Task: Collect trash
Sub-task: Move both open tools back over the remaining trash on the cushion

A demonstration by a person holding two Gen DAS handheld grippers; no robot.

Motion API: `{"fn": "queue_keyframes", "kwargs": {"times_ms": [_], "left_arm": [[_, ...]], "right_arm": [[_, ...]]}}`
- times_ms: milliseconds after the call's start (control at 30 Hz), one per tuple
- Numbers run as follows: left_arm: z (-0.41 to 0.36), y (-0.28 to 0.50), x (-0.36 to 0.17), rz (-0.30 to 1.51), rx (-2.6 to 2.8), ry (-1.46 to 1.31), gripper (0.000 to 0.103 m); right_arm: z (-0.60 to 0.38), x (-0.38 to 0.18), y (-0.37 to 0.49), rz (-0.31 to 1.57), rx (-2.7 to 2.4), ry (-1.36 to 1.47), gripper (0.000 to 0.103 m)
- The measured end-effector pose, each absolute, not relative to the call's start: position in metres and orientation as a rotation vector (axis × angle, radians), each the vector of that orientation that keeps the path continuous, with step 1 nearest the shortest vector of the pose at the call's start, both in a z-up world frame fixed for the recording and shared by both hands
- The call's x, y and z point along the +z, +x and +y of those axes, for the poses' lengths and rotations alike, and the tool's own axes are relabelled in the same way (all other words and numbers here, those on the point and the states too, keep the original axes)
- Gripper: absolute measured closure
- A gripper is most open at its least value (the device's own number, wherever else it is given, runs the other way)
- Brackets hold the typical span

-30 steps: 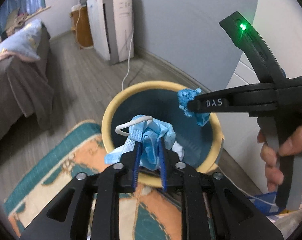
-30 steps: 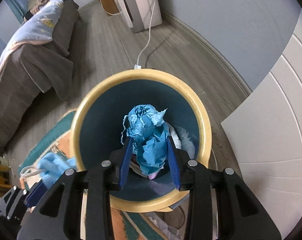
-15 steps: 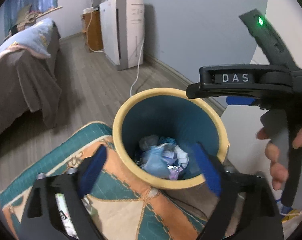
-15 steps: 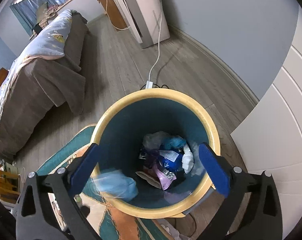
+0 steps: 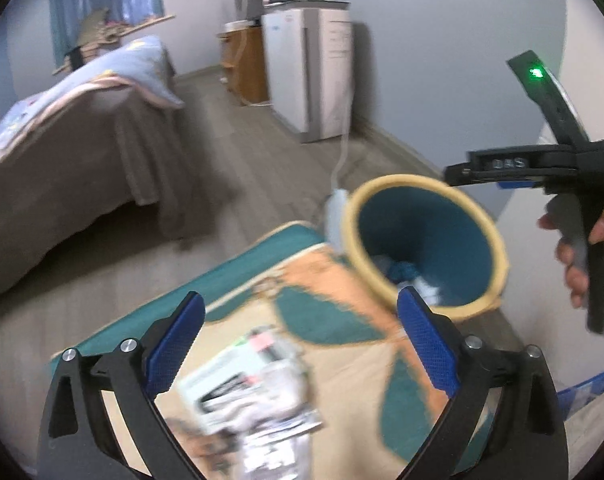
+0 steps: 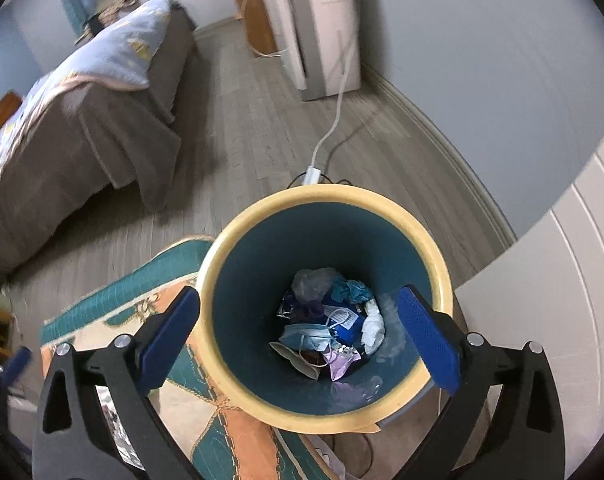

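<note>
Left gripper (image 5: 297,340): jaws spread wide, empty. One second ago it pinched a blue face mask over the bin; that load is released and the gripper has swung away. Directly below and between its fingers now lies a blurred white printed wrapper (image 5: 253,384) on the patterned rug (image 5: 342,320). The bin (image 5: 426,248) sits ahead and to the right.

Right gripper (image 6: 302,328): jaws spread wide, empty. The crumpled blue paper (image 6: 352,290) it gripped a second ago now rests at the bin bottom, directly beneath the gripper. The face mask (image 6: 306,336) lies beside the paper among other litter.

Assessment: both drops are complete. The yellow rim (image 6: 213,264) passes between the right fingers. The wrapper is probably the next item to collect; its shape is too blurred to select a grasp point.
</note>
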State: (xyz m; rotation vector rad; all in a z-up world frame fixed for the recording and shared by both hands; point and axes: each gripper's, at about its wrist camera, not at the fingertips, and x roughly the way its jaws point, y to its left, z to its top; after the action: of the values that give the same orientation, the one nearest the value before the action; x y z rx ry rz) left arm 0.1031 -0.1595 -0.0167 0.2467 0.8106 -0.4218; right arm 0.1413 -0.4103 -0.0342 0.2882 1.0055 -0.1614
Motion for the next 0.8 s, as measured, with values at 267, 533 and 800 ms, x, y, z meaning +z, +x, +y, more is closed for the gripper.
{"fn": "queue_keyframes", "kwargs": {"times_ms": [267,533,800], "left_arm": [[-0.076,0.097,-0.012,0.845,-0.273,0.179,0.006],[-0.022,0.098,-0.024,0.881,-0.158,0.077,0.006],[-0.004,0.103,-0.024,0.854,-0.126,0.061,0.006]], "right_arm": [[-0.362,-0.023,0.147,1.003,-0.087,0.177,0.006],[-0.325,-0.026,0.151,1.023,-0.048,0.113,0.006],[-0.293,-0.055,0.157,1.123,0.007,0.092,0.006]]}}
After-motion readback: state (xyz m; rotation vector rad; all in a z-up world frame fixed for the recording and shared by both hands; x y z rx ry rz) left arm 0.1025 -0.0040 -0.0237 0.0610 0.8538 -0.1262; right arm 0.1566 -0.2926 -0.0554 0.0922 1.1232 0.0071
